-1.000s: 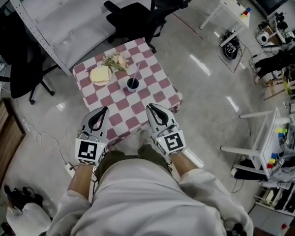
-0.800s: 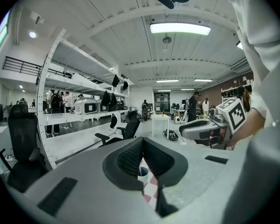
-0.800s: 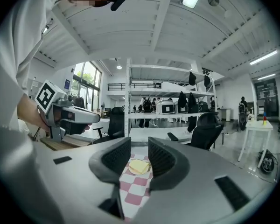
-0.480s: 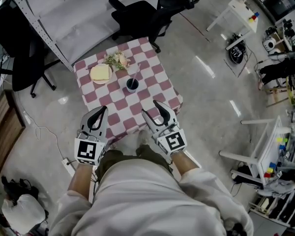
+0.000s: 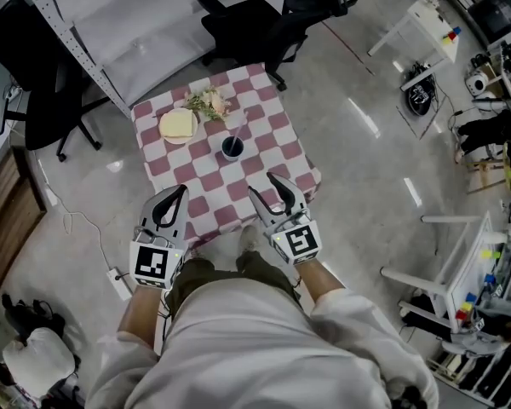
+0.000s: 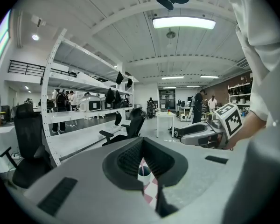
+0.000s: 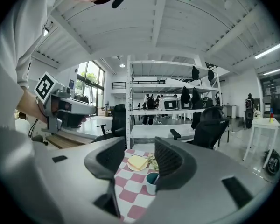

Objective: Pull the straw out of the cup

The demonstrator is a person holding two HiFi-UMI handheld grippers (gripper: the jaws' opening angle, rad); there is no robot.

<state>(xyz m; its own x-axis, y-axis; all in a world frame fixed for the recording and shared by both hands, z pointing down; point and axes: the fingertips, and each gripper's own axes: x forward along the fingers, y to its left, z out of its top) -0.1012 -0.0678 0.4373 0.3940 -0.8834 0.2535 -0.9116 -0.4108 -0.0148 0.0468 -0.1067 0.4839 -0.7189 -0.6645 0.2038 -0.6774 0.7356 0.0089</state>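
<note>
A dark cup (image 5: 232,147) with a pale straw (image 5: 239,128) leaning out of it stands on a small table with a red-and-white checked cloth (image 5: 264,164). Both grippers hover short of the table's near edge, apart from the cup. My left gripper (image 5: 175,194) is shut with nothing in it; through its narrow slit the cup (image 6: 143,172) shows. My right gripper (image 5: 266,187) is open, its jaws have just been opening, and nothing is between them. The cup (image 7: 151,182) lies ahead, beyond the right gripper (image 7: 140,154), partly behind its right jaw.
A plate with a yellow slice (image 5: 176,126) and a small sprig of flowers (image 5: 209,103) sit on the table behind the cup. Black office chairs (image 5: 255,20) and a white shelf frame (image 5: 77,49) stand beyond. A power strip (image 5: 119,284) lies on the floor at left.
My right gripper's jaws have spread from shut to wide open, and it has edged toward the table. The left gripper has stayed shut and nearly still.
</note>
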